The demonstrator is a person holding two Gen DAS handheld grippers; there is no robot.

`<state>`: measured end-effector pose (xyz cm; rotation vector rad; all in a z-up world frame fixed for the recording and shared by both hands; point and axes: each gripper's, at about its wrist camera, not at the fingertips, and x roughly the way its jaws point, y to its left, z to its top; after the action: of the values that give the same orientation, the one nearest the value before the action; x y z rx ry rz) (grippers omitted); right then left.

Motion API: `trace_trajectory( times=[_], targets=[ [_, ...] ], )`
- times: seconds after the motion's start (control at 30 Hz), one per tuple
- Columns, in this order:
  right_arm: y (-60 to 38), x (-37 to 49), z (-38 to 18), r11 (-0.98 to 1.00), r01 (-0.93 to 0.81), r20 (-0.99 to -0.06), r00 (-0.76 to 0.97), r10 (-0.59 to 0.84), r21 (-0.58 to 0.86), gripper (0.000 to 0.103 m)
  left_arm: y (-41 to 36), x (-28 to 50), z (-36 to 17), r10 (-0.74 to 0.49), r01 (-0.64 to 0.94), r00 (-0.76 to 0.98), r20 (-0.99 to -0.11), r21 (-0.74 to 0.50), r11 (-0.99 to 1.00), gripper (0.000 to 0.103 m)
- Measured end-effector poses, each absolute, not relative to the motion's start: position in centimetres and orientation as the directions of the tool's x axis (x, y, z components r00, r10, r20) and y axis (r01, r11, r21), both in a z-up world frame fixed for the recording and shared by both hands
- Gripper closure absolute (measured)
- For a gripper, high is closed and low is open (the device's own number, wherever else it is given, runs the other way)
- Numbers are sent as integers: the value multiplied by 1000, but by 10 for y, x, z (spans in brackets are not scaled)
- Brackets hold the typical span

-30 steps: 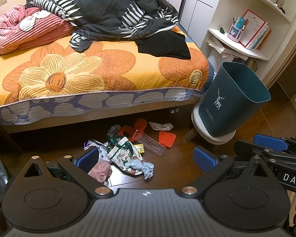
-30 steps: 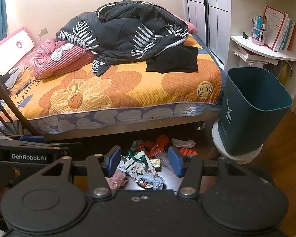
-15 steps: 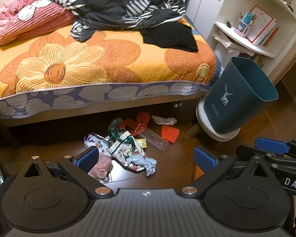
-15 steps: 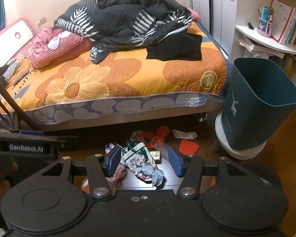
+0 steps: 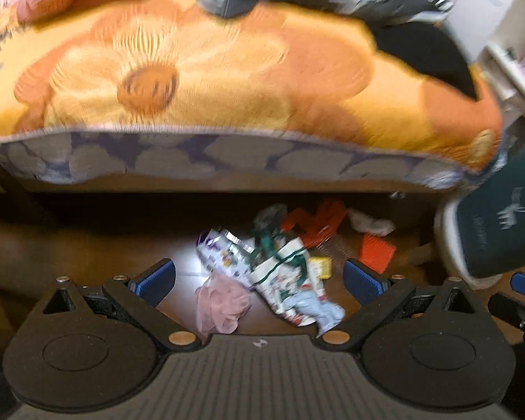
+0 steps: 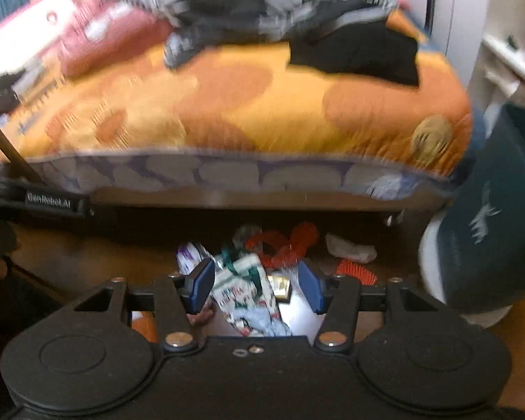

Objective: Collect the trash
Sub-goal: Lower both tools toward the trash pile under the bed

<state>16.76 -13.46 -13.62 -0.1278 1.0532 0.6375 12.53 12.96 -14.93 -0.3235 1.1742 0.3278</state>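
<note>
A pile of trash lies on the wooden floor at the bed's edge: a printed white-and-green bag (image 5: 287, 280) (image 6: 243, 288), a pink crumpled piece (image 5: 220, 302), a purple-white wrapper (image 5: 217, 250), red-orange plastic pieces (image 5: 315, 218) (image 6: 283, 243), an orange ridged piece (image 5: 376, 253), a white scrap (image 5: 371, 224) (image 6: 350, 248). My left gripper (image 5: 259, 276) is open above the pile. My right gripper (image 6: 257, 287) is open, above the printed bag. A dark teal bin (image 5: 500, 217) (image 6: 490, 217) stands at the right on a white stool.
A bed with an orange flower cover (image 5: 210, 80) (image 6: 227, 112) overhangs the trash; dark bedding and clothes lie on it. White shelves (image 5: 514, 70) stand at the right. The left gripper's body (image 6: 49, 199) shows at the left of the right wrist view.
Both grippers have moved down and forward toward the trash pile, which now looks larger. The views are motion-blurred. Both stay open.
</note>
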Motion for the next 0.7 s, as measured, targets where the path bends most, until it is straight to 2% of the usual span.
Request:
trace_trajectory(
  times=[0.3, 0.43, 0.7],
  targets=[
    [-80, 200, -267, 737, -640, -924, 107, 366, 218, 50, 164, 181, -293, 59, -469, 17, -998, 44, 882, 1],
    [-57, 197, -324, 668, -714, -948, 20, 316, 207, 50, 176, 193, -348, 8, -483, -100, -995, 56, 874, 1],
    [-29, 187, -406, 544, -818, -967, -58, 250, 189, 53, 187, 202, -437, -14, -489, -266, -964, 123, 863, 1]
  ],
)
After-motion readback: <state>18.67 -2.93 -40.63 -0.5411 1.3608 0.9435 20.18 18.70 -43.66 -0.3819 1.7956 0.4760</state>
